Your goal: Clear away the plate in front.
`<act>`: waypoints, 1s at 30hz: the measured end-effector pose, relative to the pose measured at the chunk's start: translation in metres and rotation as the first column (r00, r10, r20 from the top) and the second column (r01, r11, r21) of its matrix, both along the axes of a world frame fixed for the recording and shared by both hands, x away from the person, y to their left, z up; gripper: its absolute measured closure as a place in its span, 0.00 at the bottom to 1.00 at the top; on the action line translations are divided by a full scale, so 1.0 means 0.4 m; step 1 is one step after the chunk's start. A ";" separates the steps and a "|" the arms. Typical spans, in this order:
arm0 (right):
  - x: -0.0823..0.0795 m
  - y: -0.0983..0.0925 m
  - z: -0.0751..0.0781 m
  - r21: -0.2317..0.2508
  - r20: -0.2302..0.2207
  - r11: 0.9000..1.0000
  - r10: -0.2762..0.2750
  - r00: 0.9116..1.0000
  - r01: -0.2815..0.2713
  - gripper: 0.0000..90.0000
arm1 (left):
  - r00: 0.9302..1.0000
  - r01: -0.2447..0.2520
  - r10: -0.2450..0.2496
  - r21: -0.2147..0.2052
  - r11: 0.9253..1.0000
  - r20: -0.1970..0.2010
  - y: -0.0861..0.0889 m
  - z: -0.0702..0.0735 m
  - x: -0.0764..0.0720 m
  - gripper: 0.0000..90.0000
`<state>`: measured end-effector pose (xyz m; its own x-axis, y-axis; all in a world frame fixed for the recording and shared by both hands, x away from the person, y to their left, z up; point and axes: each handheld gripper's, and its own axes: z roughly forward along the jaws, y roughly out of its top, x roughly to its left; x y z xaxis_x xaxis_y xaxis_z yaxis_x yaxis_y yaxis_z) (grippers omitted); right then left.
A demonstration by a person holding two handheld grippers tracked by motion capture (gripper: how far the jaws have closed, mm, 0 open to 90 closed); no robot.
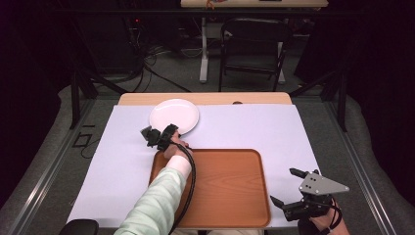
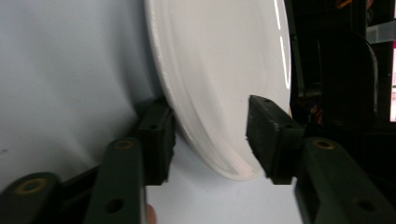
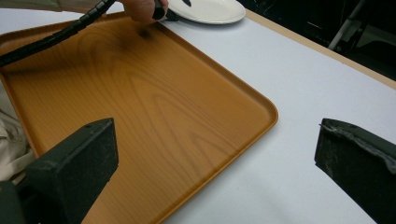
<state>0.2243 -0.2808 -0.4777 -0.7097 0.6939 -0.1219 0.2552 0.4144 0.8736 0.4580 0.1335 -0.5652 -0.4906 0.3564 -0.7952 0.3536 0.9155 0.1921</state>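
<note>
White round ceramic plate (image 2: 219, 70) rim sits between left tool (image 2: 210, 135) pads, not clamped yet; right tool (image 3: 215, 163) wide, parked beside wooden tray (image 3: 140, 107).

The left arm reaches far forward, and the left gripper (image 1: 155, 137) has its jaws partly closed. The right gripper (image 1: 288, 188) waits low with jaws wide apart.

I am counting one white plate (image 1: 174, 115), one wooden tray (image 1: 230, 188) and one light sheet (image 1: 274, 129) lying on the surface. I am holding two tools, one left hand-held gripper (image 1: 157, 137) and one right hand-held gripper (image 1: 288, 188). Behind, one black chair (image 1: 254, 46) is standing.
</note>
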 end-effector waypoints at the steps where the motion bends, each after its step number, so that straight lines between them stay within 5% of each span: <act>1: 0.000 0.000 0.000 0.000 0.000 1.000 0.000 1.000 0.000 0.00 | 1.000 -0.004 0.004 -0.003 1.000 -0.002 0.000 0.000 0.000 0.62; 12: 0.001 0.000 0.000 -0.002 -0.003 1.000 -0.003 1.000 0.003 0.00 | 1.000 -0.016 0.016 -0.019 1.000 0.009 0.009 -0.023 -0.002 0.86; 19: 0.002 0.001 0.000 -0.003 -0.008 1.000 -0.004 1.000 0.004 0.00 | 0.998 0.010 -0.009 -0.024 1.000 0.056 0.022 -0.033 -0.005 0.88; 23: 0.003 0.001 0.000 -0.006 -0.009 1.000 -0.004 1.000 0.004 0.00 | 0.993 0.043 -0.047 0.039 0.998 0.105 0.029 -0.018 -0.003 0.93; 24: 0.004 0.001 0.000 -0.007 -0.012 1.000 -0.007 1.000 0.006 0.00 | 0.988 0.069 -0.082 0.099 0.993 0.130 0.029 -0.003 -0.001 0.94; 28: 0.003 0.002 0.000 -0.012 -0.015 1.000 -0.009 1.000 0.009 0.00 | 0.979 0.099 -0.128 0.175 0.980 0.161 0.027 0.018 0.006 0.96; 30: 0.003 0.002 0.000 -0.015 -0.022 1.000 -0.017 1.000 0.016 0.00 | 0.973 0.128 -0.165 0.219 0.967 0.162 0.028 0.026 0.008 0.96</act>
